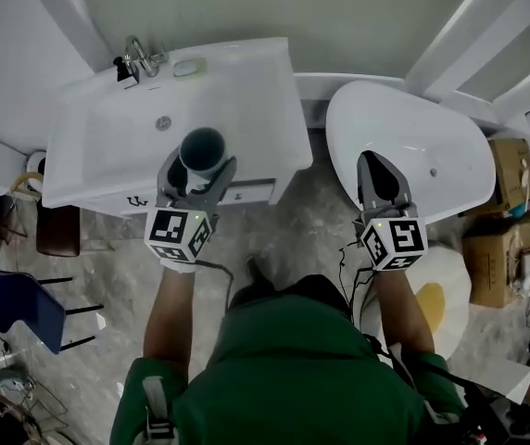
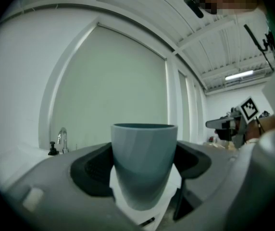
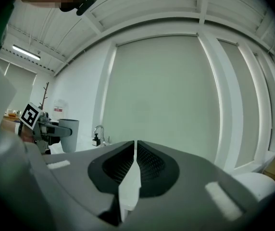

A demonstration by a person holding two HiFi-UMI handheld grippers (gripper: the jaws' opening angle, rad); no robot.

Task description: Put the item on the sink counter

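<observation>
A grey-blue cup [image 1: 203, 149] stands upright between the jaws of my left gripper [image 1: 197, 168], which is shut on it over the front part of the white sink [image 1: 246, 91]. In the left gripper view the cup [image 2: 143, 162] fills the middle, pressed by the dark pads on both sides. My right gripper [image 1: 382, 179] hangs over the white bathtub [image 1: 441, 146], with its jaws together and nothing between them; the right gripper view shows the pads [image 3: 149, 165] meeting. From there the cup [image 3: 68, 134] shows at the far left.
A chrome tap [image 1: 138, 58] and a soap bar [image 1: 189, 67] sit at the sink's back edge, the drain [image 1: 163, 123] in the basin. Cardboard boxes [image 1: 515, 221] stand at the right, a blue chair [image 1: 19, 309] and a brown stool [image 1: 58, 230] at the left.
</observation>
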